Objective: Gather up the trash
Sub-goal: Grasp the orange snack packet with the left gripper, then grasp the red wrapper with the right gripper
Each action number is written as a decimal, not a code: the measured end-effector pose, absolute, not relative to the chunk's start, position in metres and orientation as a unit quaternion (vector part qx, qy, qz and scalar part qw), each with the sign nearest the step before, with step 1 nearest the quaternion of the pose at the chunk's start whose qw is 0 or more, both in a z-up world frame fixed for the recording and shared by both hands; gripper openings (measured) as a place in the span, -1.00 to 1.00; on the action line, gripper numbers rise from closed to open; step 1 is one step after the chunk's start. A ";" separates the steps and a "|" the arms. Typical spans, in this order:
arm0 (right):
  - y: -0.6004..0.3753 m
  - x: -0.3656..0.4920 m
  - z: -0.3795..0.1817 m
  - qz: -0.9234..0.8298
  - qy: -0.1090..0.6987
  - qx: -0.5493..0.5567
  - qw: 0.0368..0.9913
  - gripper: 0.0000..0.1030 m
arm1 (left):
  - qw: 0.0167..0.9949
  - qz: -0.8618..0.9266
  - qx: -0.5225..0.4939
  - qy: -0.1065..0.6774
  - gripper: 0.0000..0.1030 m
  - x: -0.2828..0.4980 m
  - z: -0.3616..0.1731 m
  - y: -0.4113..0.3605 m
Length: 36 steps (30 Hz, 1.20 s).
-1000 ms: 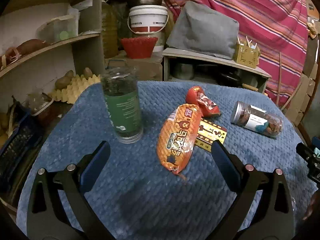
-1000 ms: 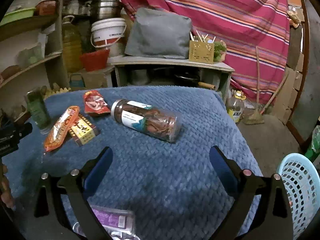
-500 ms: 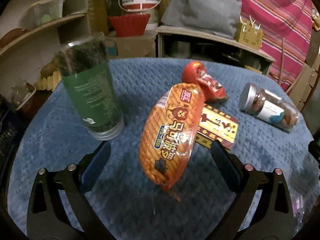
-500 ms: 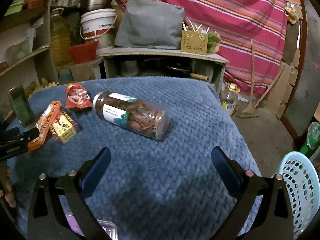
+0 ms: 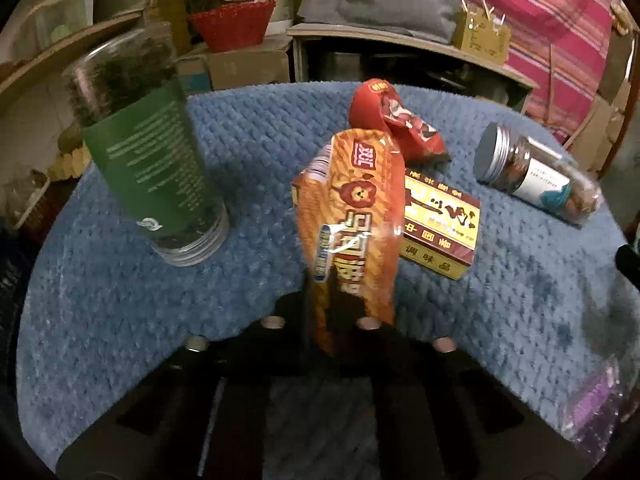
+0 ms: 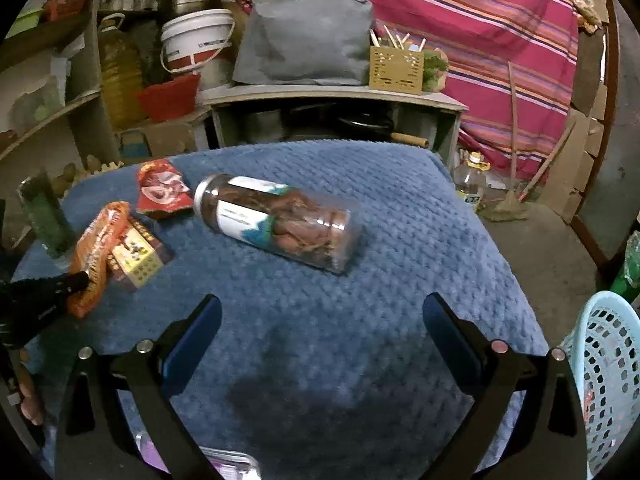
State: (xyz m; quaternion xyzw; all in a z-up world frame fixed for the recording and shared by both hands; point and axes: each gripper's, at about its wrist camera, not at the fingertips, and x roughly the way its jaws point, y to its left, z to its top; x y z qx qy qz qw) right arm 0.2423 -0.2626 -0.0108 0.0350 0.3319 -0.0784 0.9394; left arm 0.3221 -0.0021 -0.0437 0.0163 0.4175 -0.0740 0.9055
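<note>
Left wrist view: the left tongs [image 5: 340, 320] have just closed and now pinch the near end of the orange wrapper [image 5: 352, 216], which lies on the blue desk [image 5: 120, 320] partly over a yellow box [image 5: 440, 224]. Lift straight, slowly, so the box stays put. Right tongs [image 6: 320, 340] stand spread, empty, near the basket [image 6: 600, 380].

Dim, cluttered storeroom: a striped red cloth [image 6: 460, 12] drapes the back wall, a low grey shelf [image 6: 332, 94] carries a grey cushion [image 6: 308, 36], curved wooden shelving [image 6: 48, 116] stands left, bare concrete floor [image 6: 532, 248] lies right.
</note>
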 end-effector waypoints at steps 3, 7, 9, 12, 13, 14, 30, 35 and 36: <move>-0.250 0.248 -0.005 -0.069 0.335 0.021 0.939 0.91 | 0.906 -0.079 0.001 0.415 -1.00 0.320 -0.040 0.009; -0.233 0.261 0.009 -0.049 0.338 0.007 0.940 0.91 | 0.912 -0.080 -0.009 0.402 -1.00 0.318 -0.031 0.023; -0.223 0.268 0.016 -0.038 0.336 0.001 0.941 0.91 | 0.914 -0.080 -0.016 0.398 -1.00 0.318 -0.027 0.031; -0.204 0.286 0.024 -0.021 0.332 -0.010 0.943 0.91 | 0.914 -0.077 -0.022 0.397 -1.00 0.314 -0.027 0.042; -0.200 0.291 0.024 -0.019 0.331 -0.014 0.943 0.91 | 0.915 -0.076 -0.019 0.397 -1.00 0.313 -0.027 0.045; -0.191 0.299 0.024 -0.012 0.331 -0.026 0.943 0.91 | 0.915 -0.073 -0.015 0.397 -1.00 0.312 -0.028 0.049; -0.126 0.371 0.001 0.014 0.347 -0.072 0.935 0.85 | 0.912 -0.074 -0.017 0.402 -1.00 0.327 -0.035 0.061; -0.112 0.386 -0.004 0.022 0.359 -0.091 0.929 0.55 | 0.914 -0.070 -0.025 0.400 -1.00 0.330 -0.035 0.065; -0.110 0.391 -0.007 0.023 0.366 -0.094 0.926 0.49 | 0.914 -0.069 -0.027 0.400 -1.00 0.331 -0.035 0.065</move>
